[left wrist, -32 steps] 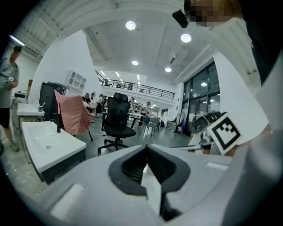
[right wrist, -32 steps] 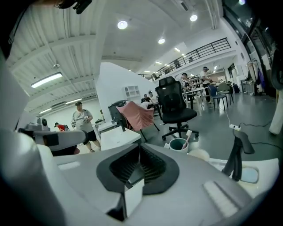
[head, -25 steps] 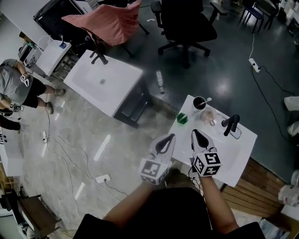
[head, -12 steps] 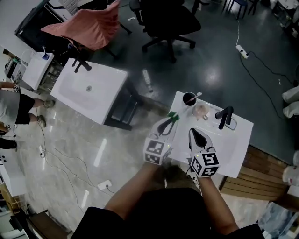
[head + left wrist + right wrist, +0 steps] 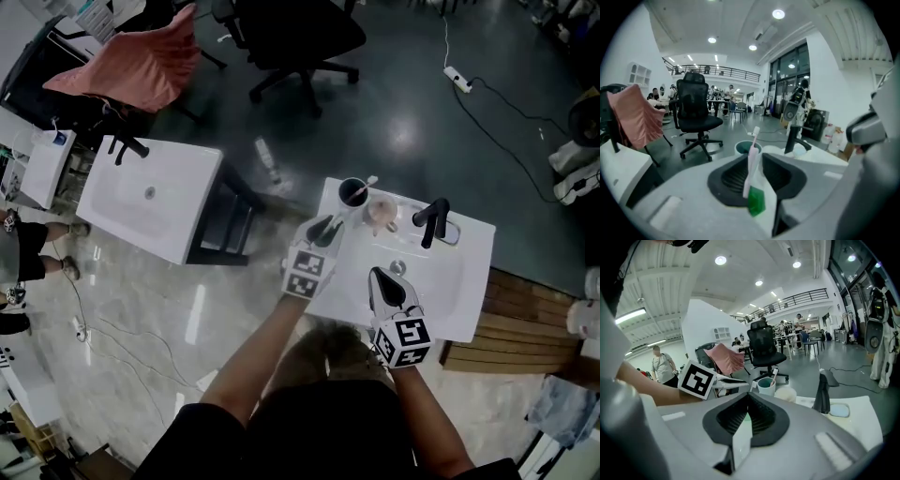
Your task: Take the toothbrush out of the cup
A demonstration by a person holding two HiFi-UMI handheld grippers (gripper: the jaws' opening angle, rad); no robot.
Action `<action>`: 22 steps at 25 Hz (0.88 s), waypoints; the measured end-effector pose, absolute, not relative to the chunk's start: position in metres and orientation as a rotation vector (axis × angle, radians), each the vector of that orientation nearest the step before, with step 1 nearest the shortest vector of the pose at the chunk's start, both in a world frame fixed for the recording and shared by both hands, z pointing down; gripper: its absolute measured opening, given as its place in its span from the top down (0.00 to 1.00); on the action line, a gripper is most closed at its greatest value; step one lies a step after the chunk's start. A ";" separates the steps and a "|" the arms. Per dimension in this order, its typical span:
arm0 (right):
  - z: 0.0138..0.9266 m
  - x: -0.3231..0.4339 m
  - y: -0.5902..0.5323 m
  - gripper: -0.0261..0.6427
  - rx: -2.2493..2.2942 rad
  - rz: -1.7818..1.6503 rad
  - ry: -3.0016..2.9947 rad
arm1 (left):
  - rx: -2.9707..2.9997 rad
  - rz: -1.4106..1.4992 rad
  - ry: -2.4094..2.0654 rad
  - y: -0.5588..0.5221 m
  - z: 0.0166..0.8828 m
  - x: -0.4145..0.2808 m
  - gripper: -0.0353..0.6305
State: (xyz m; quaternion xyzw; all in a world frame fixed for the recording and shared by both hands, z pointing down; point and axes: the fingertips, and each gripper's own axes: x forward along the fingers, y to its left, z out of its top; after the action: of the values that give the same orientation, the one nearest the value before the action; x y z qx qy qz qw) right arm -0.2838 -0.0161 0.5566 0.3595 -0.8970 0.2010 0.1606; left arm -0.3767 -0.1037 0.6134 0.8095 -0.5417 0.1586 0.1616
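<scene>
One toothbrush (image 5: 365,182) stands in the single cup (image 5: 352,193) on the sink surface (image 5: 452,298). Just beside it, the left gripper (image 5: 325,228) is opening with nothing between its jaws. The right gripper (image 5: 384,281) is closed and empty.

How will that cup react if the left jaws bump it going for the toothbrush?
The cup looks small and light, standing free by a corner of the sink, so a bump would probably slide or tip it. The toothbrush leaning on its rim likely makes it tippier. The left gripper, jaws opening with nothing held, should approach gently.
</scene>
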 end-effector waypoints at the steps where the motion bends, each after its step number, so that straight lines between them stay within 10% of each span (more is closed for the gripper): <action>1: 0.556 -0.282 -0.016 0.96 1.037 0.574 -2.557 | 2.307 0.469 -1.538 -0.106 0.617 -0.377 0.80; 22: 0.555 -0.251 0.009 0.96 1.174 0.537 -2.469 | 2.299 0.628 -1.457 -0.112 0.653 -0.377 0.91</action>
State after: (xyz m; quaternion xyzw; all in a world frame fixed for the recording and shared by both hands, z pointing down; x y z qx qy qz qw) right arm -0.2507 0.0092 0.5548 0.4148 -0.8723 0.1895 0.1767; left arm -0.3774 -0.1124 0.6526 0.8106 -0.5138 0.2214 0.1730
